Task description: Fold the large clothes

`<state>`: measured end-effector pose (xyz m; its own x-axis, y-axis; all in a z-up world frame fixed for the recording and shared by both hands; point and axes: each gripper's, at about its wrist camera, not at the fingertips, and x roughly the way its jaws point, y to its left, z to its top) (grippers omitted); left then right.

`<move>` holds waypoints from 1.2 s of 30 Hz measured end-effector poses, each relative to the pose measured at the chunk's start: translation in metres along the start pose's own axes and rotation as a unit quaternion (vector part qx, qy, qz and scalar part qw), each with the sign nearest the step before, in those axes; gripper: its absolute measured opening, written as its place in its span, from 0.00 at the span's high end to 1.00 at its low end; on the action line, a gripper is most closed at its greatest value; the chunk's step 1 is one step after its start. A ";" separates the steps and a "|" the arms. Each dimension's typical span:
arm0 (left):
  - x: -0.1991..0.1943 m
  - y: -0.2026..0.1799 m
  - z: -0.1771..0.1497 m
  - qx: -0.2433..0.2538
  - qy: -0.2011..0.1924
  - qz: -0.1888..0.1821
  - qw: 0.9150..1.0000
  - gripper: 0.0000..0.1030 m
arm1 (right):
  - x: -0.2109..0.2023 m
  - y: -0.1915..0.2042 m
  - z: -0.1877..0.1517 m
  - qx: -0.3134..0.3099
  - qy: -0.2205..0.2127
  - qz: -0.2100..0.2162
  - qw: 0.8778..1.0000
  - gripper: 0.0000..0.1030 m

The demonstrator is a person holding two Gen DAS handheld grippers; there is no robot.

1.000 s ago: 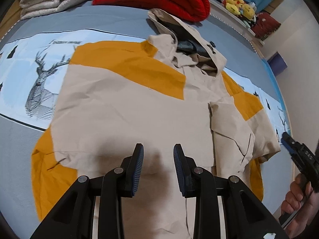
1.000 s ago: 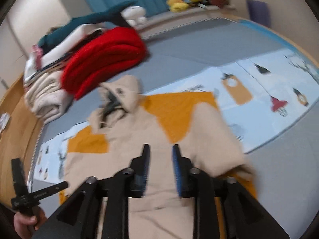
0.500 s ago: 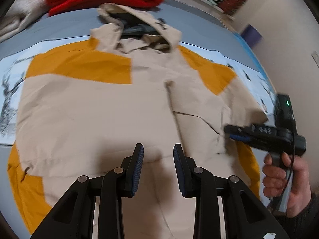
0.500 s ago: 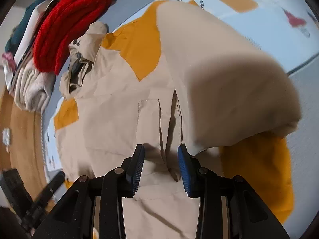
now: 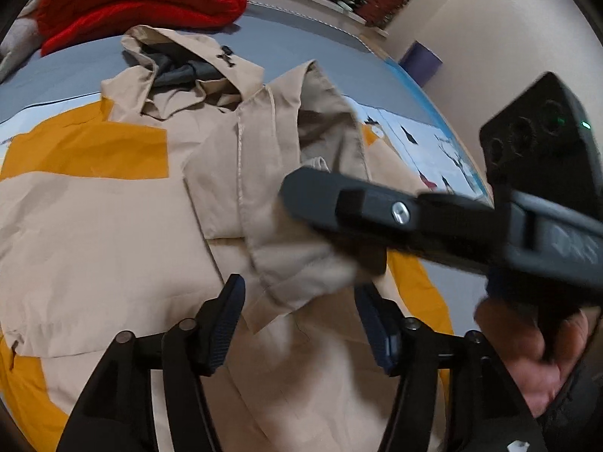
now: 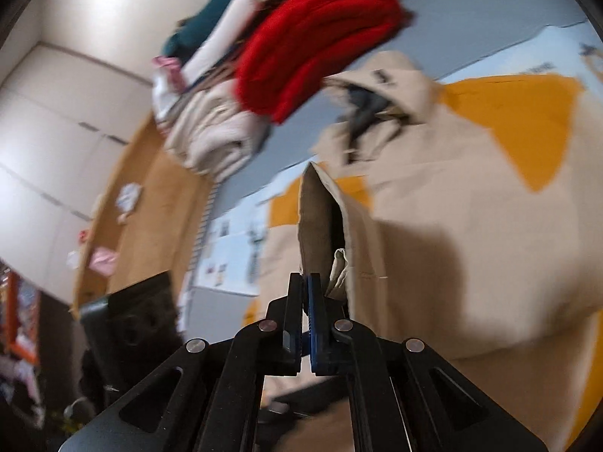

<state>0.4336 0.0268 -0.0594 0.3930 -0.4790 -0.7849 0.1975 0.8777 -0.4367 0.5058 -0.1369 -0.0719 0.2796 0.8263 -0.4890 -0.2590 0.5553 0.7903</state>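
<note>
Jacket (image 5: 113, 226) cloth looks soft, thin and floppy, so it bends anywhere; best held at an edge or cuff. It lies flat on the bed (image 5: 301, 49), hood far away, bottom near, long way running between. The right tongs (image 6: 306, 282) pinch the sleeve (image 5: 301, 248) edge, having just closed. The left tongs (image 5: 297, 324) have just been opening, wide around the hanging sleeve, not pressing.

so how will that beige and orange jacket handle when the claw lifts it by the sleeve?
Likely floppy: the jacket sleeve droops and creases from the shut right claw. Probably light, since a thin pinch raises it. The rest would likely drag along the bed.
</note>
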 end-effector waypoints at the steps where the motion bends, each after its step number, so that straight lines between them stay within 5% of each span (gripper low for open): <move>1: -0.001 0.003 0.001 -0.008 -0.001 0.001 1.000 0.45 | 0.002 0.006 -0.003 -0.005 0.005 0.009 1.000 0.96; 7: -0.012 0.044 0.001 -0.094 -0.013 0.065 0.993 0.53 | 0.003 0.027 -0.010 -0.046 0.008 0.008 0.999 0.85; 9: -0.015 0.056 0.000 -0.114 -0.012 0.079 0.990 0.63 | -0.007 0.030 -0.009 -0.064 -0.025 -0.028 0.997 0.81; 11: -0.020 0.073 -0.001 -0.139 -0.008 0.094 0.986 0.87 | -0.013 0.031 -0.006 -0.070 -0.045 -0.070 0.994 0.81; 14: -0.036 0.098 -0.001 -0.158 -0.028 0.130 0.978 0.91 | -0.022 0.023 -0.002 -0.070 -0.075 -0.142 0.984 0.81; 19: -0.071 0.161 -0.003 -0.244 -0.060 0.188 0.950 0.90 | -0.036 -0.013 0.010 -0.002 -0.099 -0.217 0.971 0.81; 21: -0.074 0.184 -0.010 -0.283 -0.047 0.192 0.939 0.79 | -0.038 -0.034 0.011 0.034 -0.086 -0.267 0.959 0.81; 24: -0.085 0.202 -0.019 -0.314 -0.051 0.231 0.920 0.76 | -0.042 -0.072 0.008 0.102 -0.063 -0.322 0.939 0.81; 31: -0.080 0.213 -0.020 -0.333 -0.048 0.188 0.923 0.76 | -0.048 -0.134 -0.005 0.213 -0.029 -0.367 0.905 0.81; 36: -0.063 0.234 -0.032 -0.387 -0.019 0.186 0.903 0.75 | -0.050 -0.122 0.001 0.184 -0.037 -0.378 0.907 0.81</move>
<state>0.4260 0.2619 -0.1259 0.3363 -0.1401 -0.9313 -0.6357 0.6959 -0.3342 0.5245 -0.2455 -0.1435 0.3133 0.2062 -0.9270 0.3541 0.8804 0.3155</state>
